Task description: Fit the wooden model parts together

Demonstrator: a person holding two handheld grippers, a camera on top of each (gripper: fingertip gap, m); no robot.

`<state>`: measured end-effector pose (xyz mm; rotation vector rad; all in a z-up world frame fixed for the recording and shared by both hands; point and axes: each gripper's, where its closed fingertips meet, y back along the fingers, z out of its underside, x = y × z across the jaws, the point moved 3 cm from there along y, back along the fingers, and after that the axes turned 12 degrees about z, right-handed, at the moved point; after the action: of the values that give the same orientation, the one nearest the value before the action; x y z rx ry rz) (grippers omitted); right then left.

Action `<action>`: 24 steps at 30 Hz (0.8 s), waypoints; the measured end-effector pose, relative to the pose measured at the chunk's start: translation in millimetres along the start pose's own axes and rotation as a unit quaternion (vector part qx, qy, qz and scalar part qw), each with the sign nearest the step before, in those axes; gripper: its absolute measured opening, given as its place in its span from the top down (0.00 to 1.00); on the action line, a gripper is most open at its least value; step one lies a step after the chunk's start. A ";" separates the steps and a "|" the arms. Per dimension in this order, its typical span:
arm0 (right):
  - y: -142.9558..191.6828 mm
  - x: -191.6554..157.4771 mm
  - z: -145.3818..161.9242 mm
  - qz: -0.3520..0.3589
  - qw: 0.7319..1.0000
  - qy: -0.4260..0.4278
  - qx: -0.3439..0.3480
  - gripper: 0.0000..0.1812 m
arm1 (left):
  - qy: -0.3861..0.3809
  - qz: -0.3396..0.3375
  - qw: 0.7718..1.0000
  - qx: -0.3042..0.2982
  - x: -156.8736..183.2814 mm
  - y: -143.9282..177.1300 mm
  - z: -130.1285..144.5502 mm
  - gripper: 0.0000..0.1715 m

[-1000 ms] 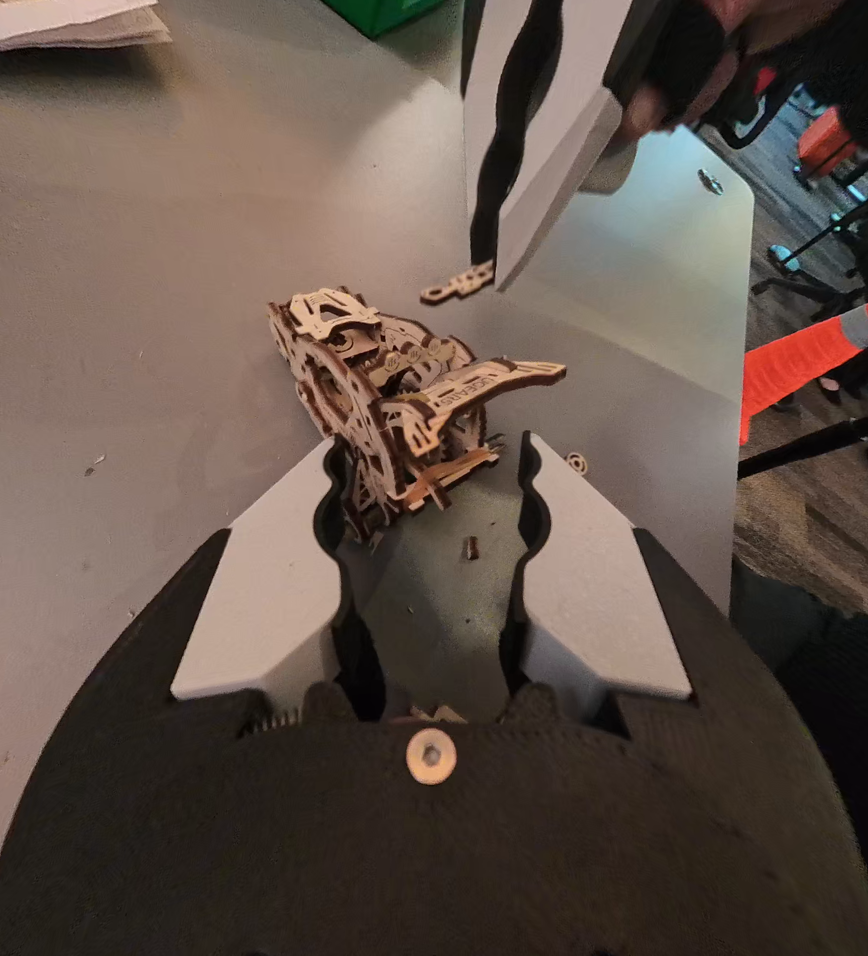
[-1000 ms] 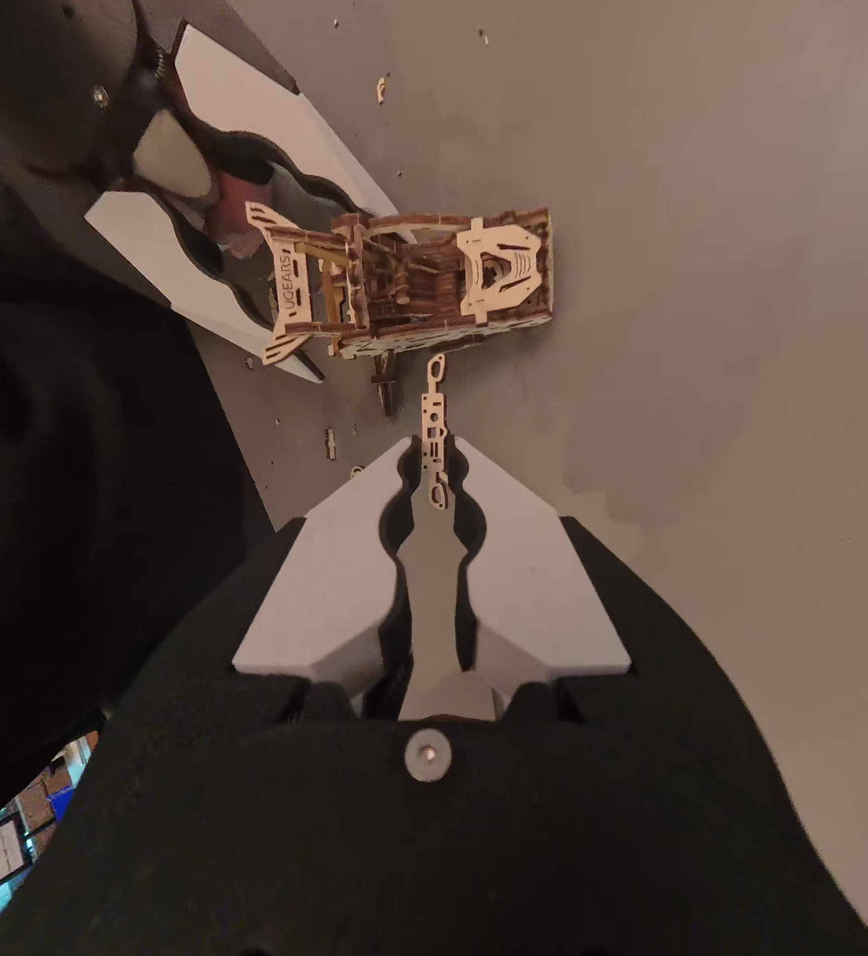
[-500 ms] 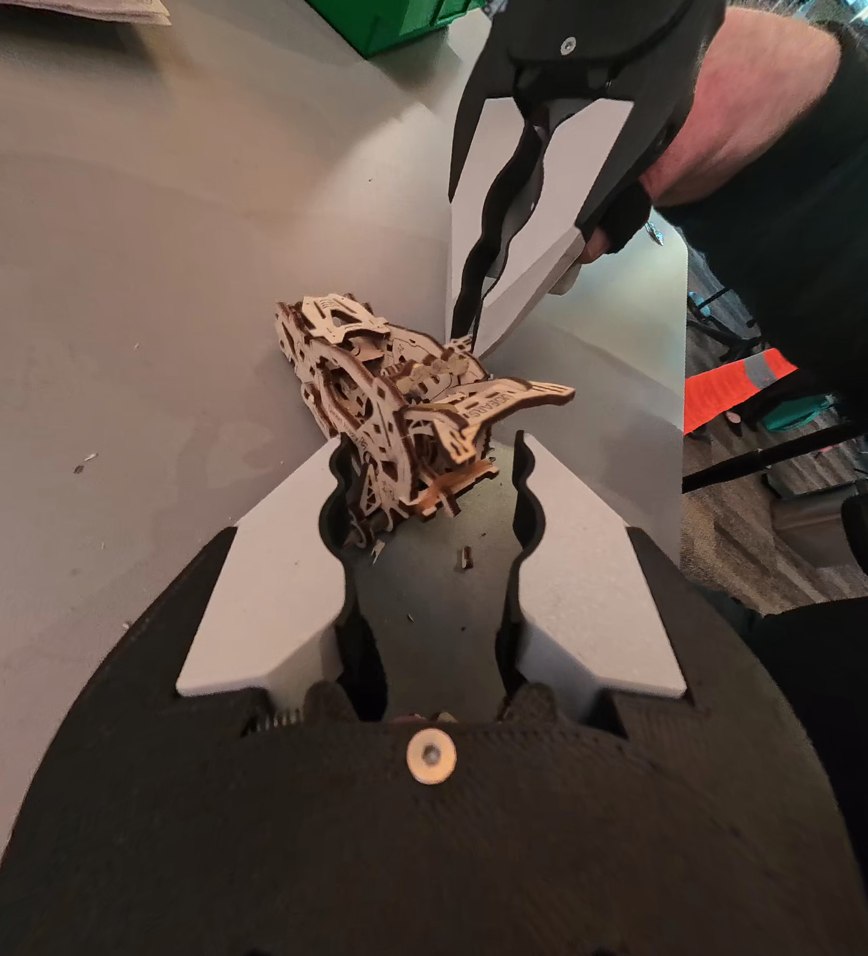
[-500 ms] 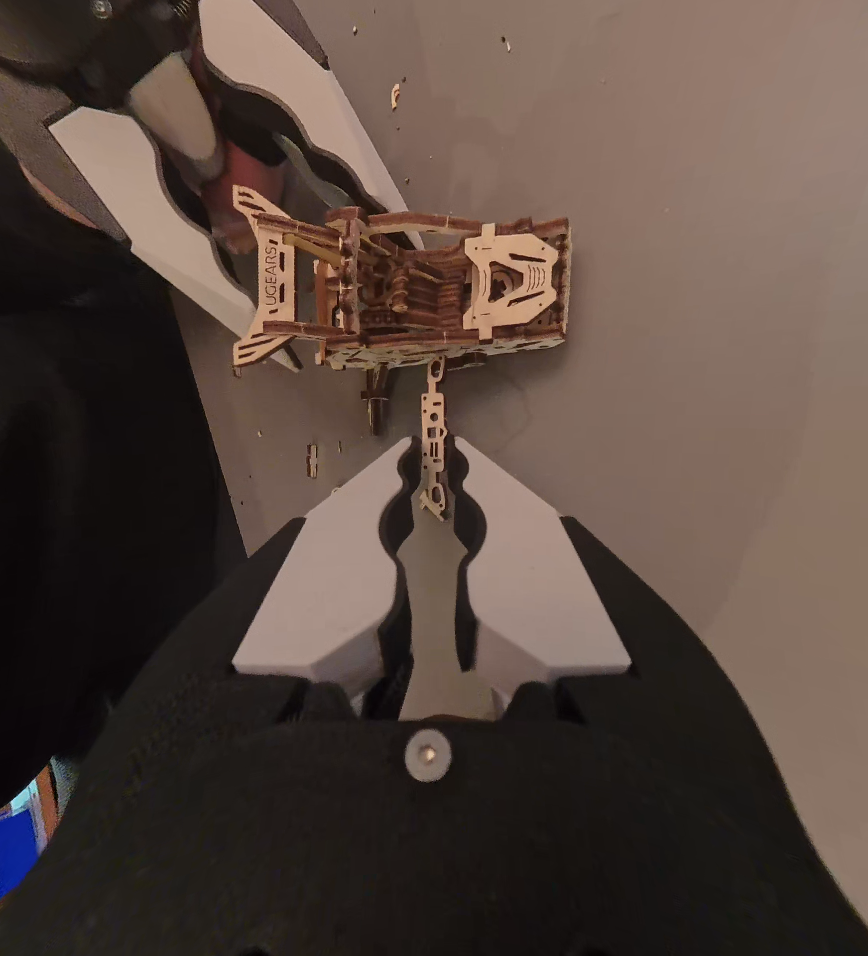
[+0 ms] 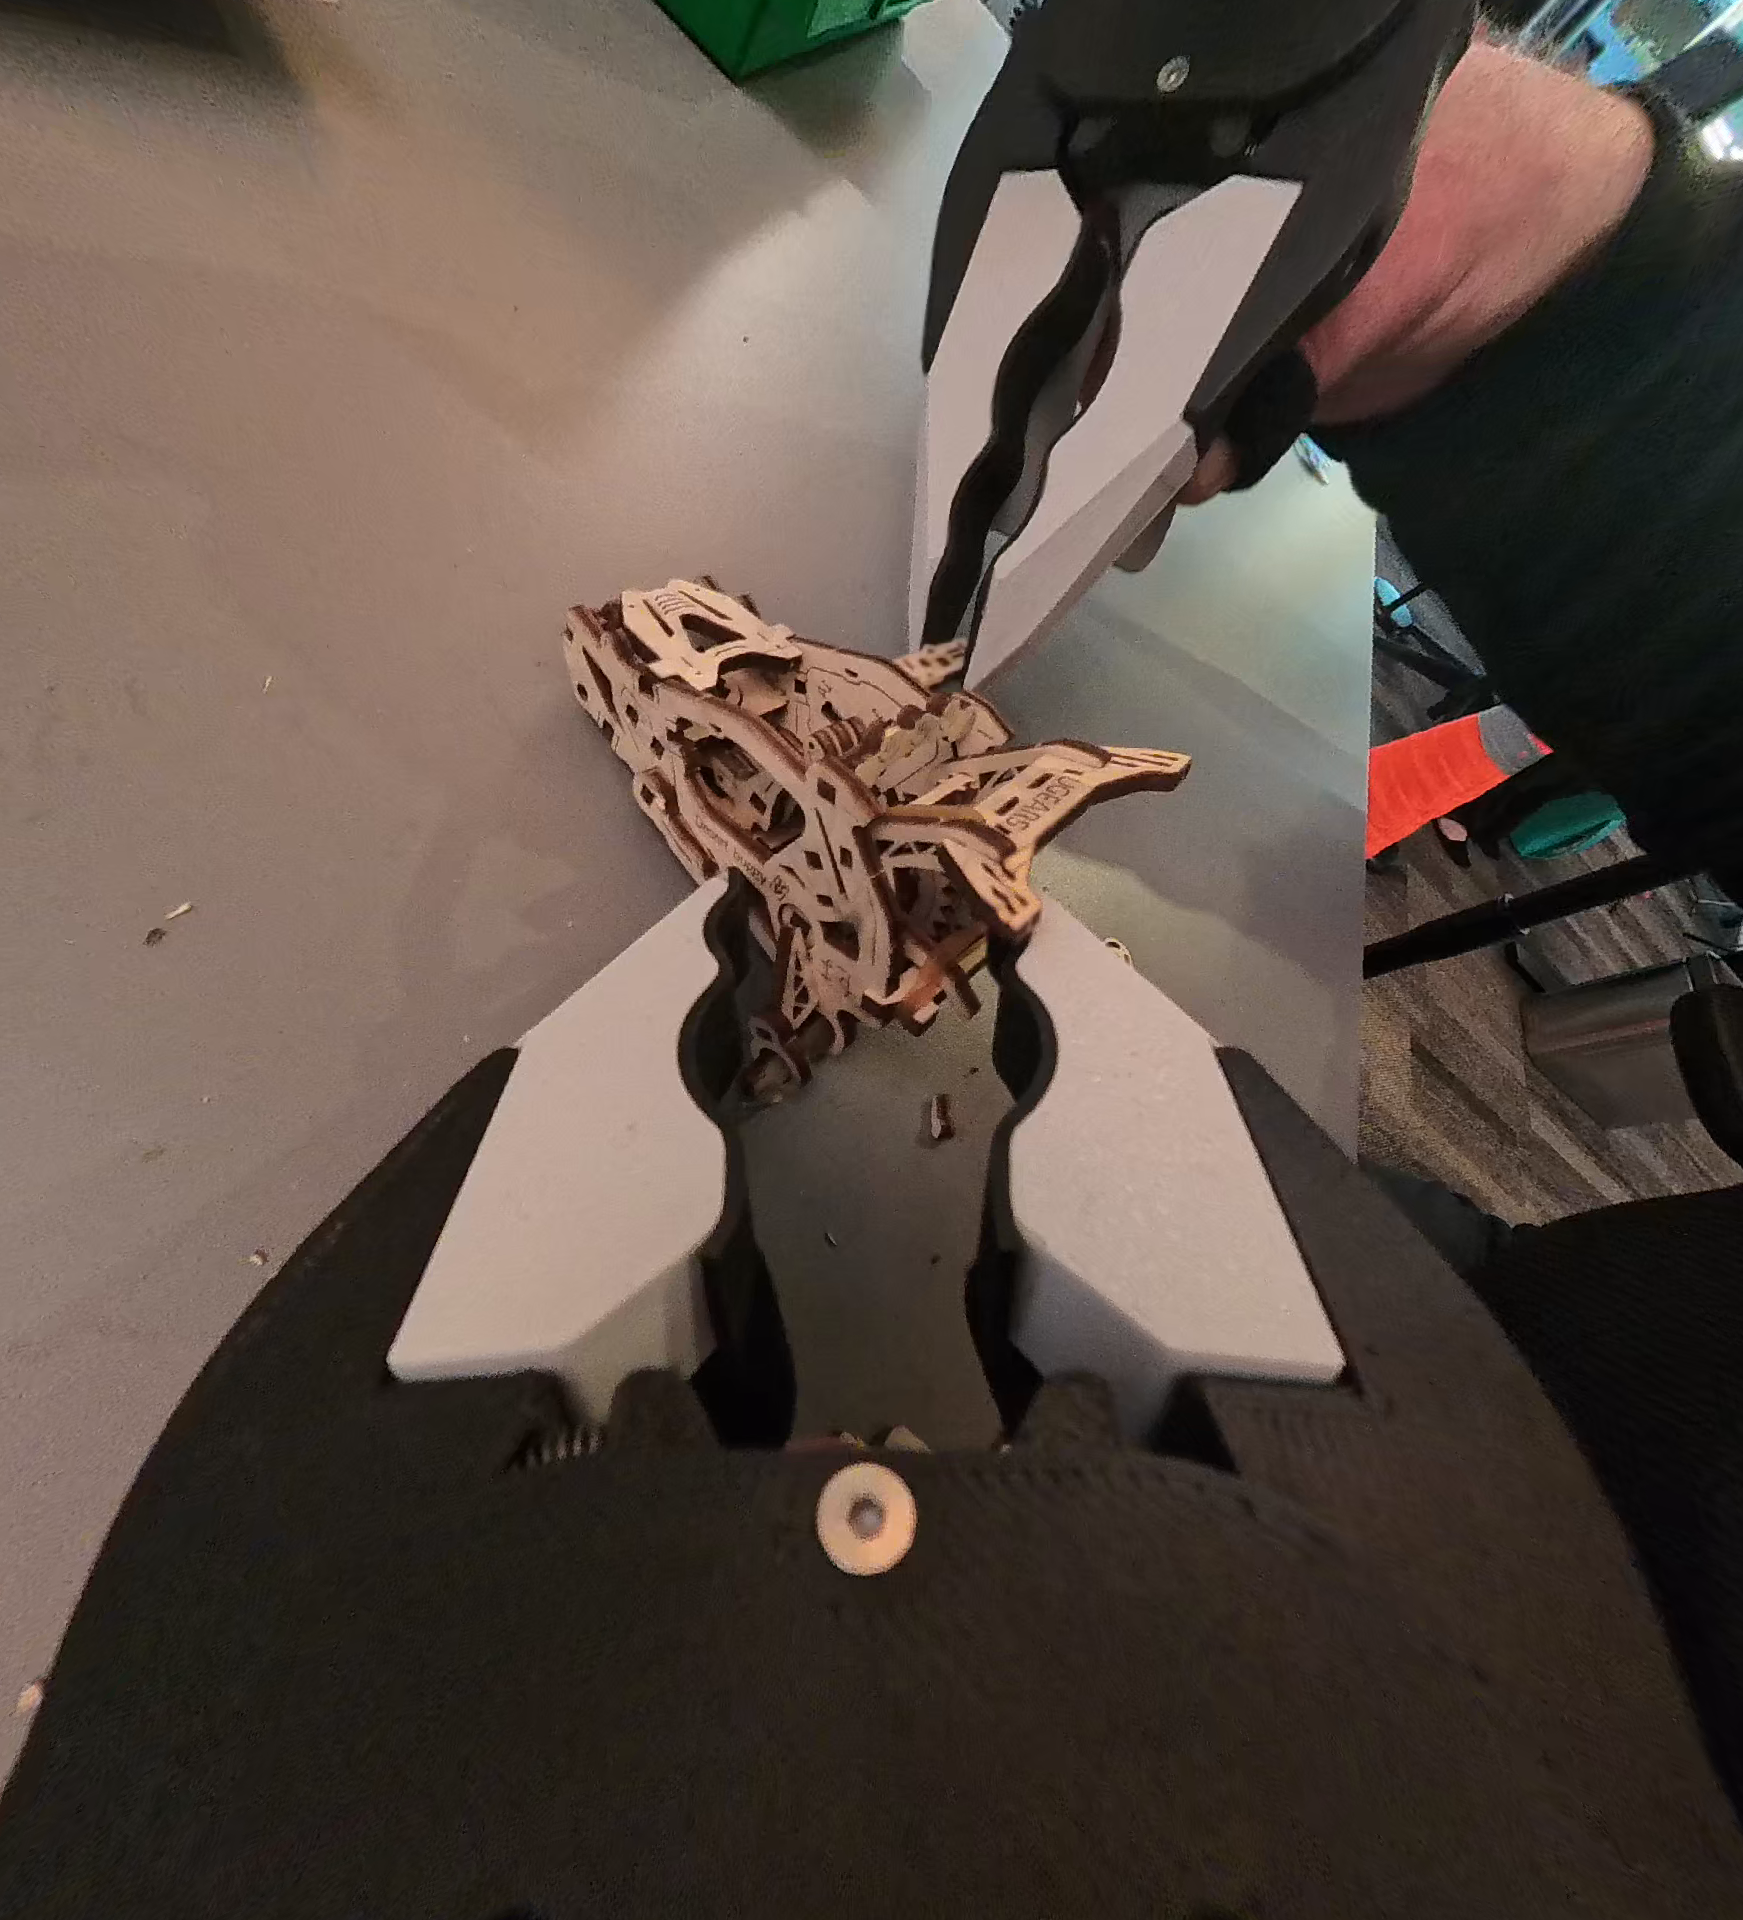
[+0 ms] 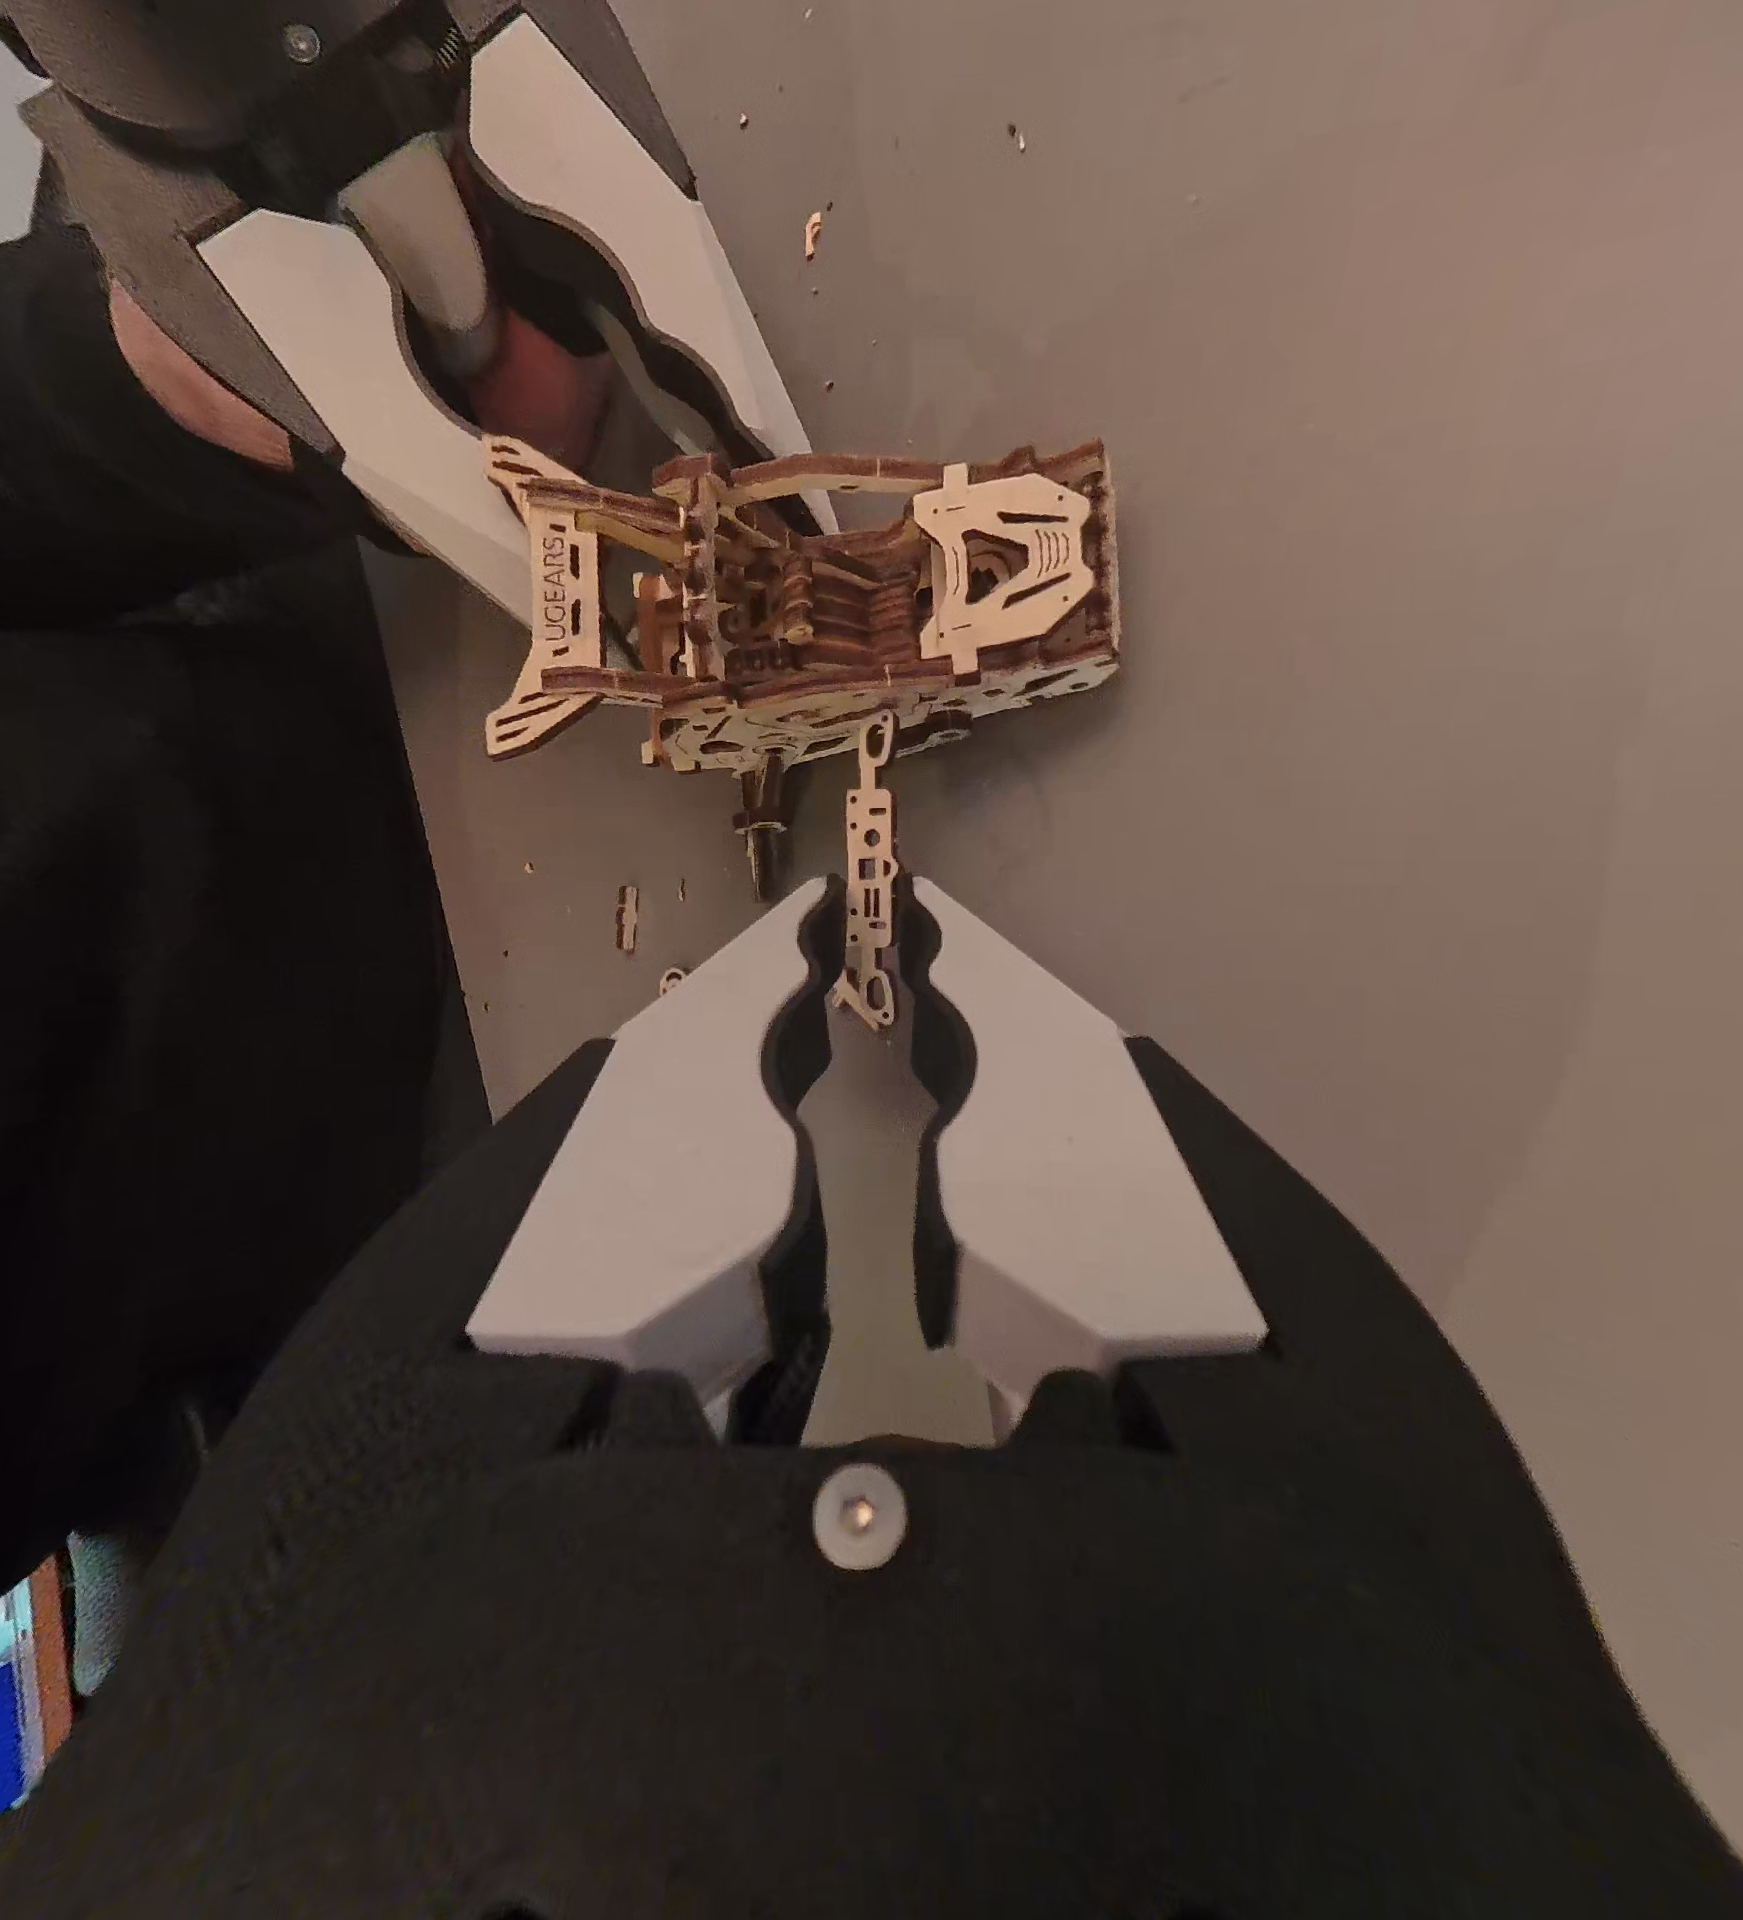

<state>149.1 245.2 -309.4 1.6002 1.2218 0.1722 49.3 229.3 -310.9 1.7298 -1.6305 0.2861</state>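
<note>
A partly built wooden model car (image 5: 805, 769) lies on the grey table (image 5: 275, 520). My left gripper (image 5: 867, 925) is shut on its rear end, with a pad against each side just below the spoiler. In the right wrist view the model (image 6: 825, 603) sits side-on, with the left gripper (image 6: 659, 540) around its rear. My right gripper (image 6: 869, 894) is shut on a thin flat wooden strip (image 6: 869, 831) that points forward. The strip's far end touches the model's near side. The right gripper (image 5: 950, 644) also shows beyond the model in the left wrist view.
A dark axle (image 6: 763, 831) sticks out of the model's near side, beside the strip. Small loose wooden bits (image 6: 626, 914) and crumbs lie on the table. A green box (image 5: 784, 31) stands at the far edge. The table edge (image 5: 1355, 831) runs close on the right. There is about 6 cm between the tips of the two grippers.
My left gripper's jaws have closed in onto the model's rear. My right gripper has brought the strip forward until its end meets the model's side.
</note>
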 end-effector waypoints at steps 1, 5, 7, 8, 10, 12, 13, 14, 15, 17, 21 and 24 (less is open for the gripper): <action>2.4 0.6 -0.2 0.002 1.000 0.001 0.000 0.96 | -0.001 -0.001 1.000 0.000 0.0 0.0 0.1 0.76; 12.2 3.2 -2.8 0.019 1.000 0.007 -0.003 0.96 | -0.012 -0.001 1.000 -0.003 1.8 -0.5 0.4 0.84; 15.3 4.6 -3.2 0.026 1.000 0.009 -0.008 0.96 | -0.026 -0.008 1.000 -0.008 3.5 -1.6 1.5 0.87; 16.7 4.4 -3.8 0.027 1.000 0.009 -0.007 0.96 | -0.034 -0.011 0.999 -0.011 4.7 -2.5 2.2 0.88; 19.8 3.7 -5.2 0.028 1.000 0.008 -0.007 0.96 | -0.045 -0.011 0.999 -0.018 7.3 -4.3 3.7 0.88; 26.0 3.0 -8.9 0.032 0.999 0.006 -0.001 0.96 | -0.047 -0.007 0.999 -0.020 8.8 -4.9 4.3 0.87; 29.4 1.3 -11.6 0.030 1.000 0.006 0.002 0.96 | -0.048 -0.004 0.999 -0.020 9.5 -4.9 4.3 0.86; 32.0 -0.2 -14.1 0.029 1.000 0.008 0.001 0.96 | -0.048 0.001 0.999 -0.019 10.3 -4.6 4.2 0.85; 33.7 -1.9 -16.7 0.031 0.999 0.012 -0.002 0.96 | -0.045 0.005 0.999 -0.017 10.5 -4.2 4.0 0.85; 33.8 -6.4 -21.3 0.030 0.999 0.021 -0.016 0.96 | -0.042 0.011 0.999 -0.012 10.7 -3.4 3.1 0.85; 32.4 -8.6 -28.2 0.039 0.997 0.041 -0.049 0.96 | -0.046 0.018 0.999 -0.008 12.6 -2.3 2.6 0.85; 34.1 -4.9 -29.5 0.047 0.997 0.034 -0.053 0.96 | -0.049 0.019 0.999 -0.011 13.6 -2.3 3.6 0.85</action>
<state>148.7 263.4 -267.9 1.5695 1.1706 0.3483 52.7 216.4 -306.0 1.7221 -1.7312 0.2028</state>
